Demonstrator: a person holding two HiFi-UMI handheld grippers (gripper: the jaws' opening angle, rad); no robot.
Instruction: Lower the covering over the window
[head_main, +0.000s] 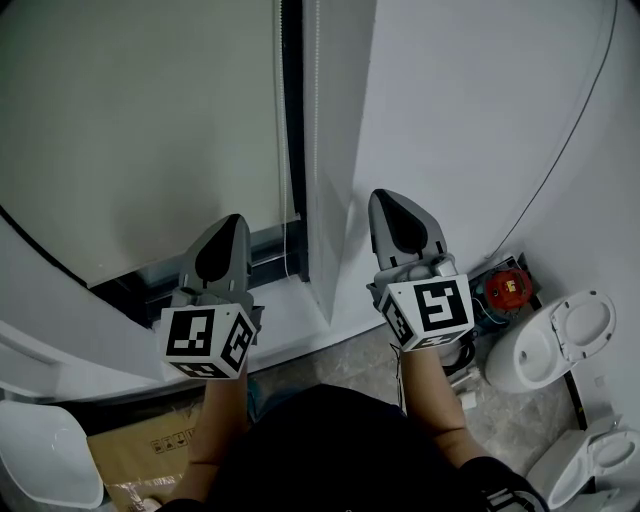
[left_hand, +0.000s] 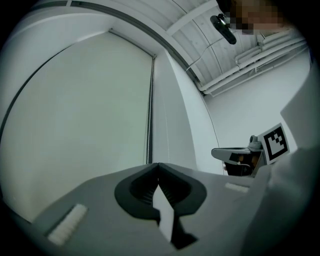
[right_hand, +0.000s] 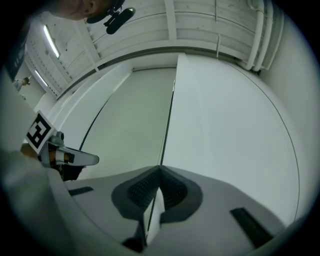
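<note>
item: roller blind (head_main: 150, 130), hanging over most of the window; a dark strip (head_main: 268, 243) shows above the sill (judged nearly lowered, little left). left tongs (head_main: 232, 222), right tongs (head_main: 388, 198): both pressed together, apparently empty, either side of the bead cord (head_main: 284, 150).

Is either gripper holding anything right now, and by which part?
Nothing is held. The left gripper and right gripper both have their jaws shut on nothing; the blind's cord hangs free between them.

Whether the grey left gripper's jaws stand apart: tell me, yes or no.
No. In the left gripper view, the grey left gripper has its jaws closed together, their tips meeting.
</note>
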